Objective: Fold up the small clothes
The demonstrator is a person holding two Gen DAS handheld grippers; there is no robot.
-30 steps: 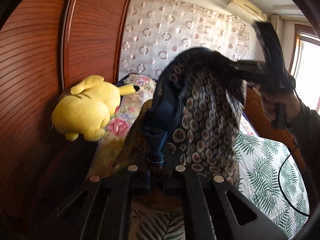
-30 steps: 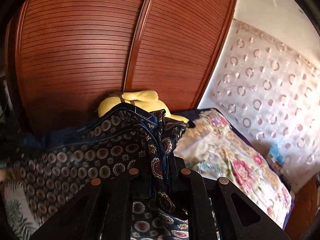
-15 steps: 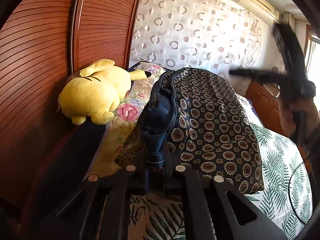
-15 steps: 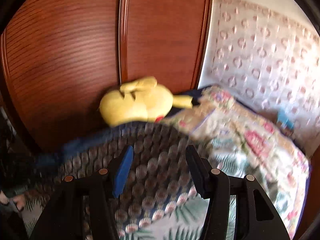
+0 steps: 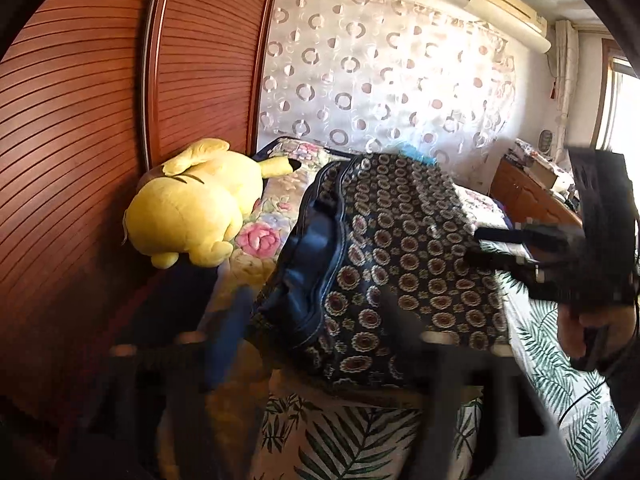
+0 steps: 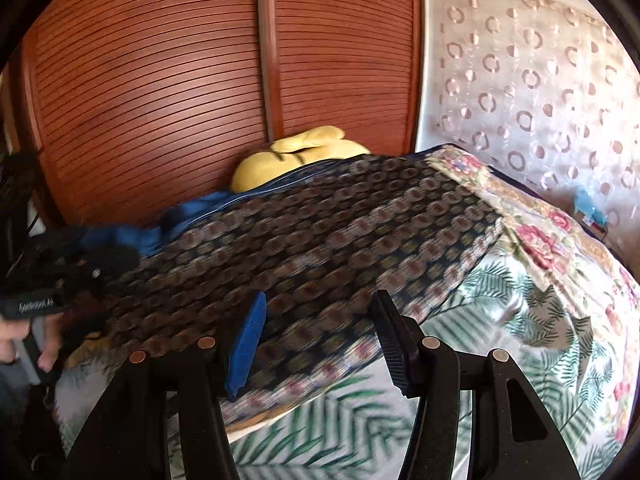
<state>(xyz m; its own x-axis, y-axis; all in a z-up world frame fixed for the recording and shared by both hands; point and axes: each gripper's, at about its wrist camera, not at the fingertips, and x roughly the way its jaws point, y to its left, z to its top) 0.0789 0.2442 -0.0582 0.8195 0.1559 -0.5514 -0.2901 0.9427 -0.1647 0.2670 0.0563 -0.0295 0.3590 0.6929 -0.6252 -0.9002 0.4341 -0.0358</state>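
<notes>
A dark navy garment with a round medallion print lies spread on the bed, its plain blue waistband toward the left; it also shows in the right wrist view. My left gripper is open, blurred by motion, just in front of the garment's near edge and holds nothing. My right gripper is open over the garment's near edge and holds nothing. The right gripper also shows at the right of the left wrist view. The left gripper shows at the left of the right wrist view.
A yellow plush toy lies against the wooden slatted wardrobe. A floral quilt lies past the garment on the leaf-print bedsheet. A curtain with circles hangs behind. A wooden cabinet stands at the far right.
Both grippers held the garment up a second ago. The right let go first, then the left; the garment now lies flat on the bed and both grippers are open.
</notes>
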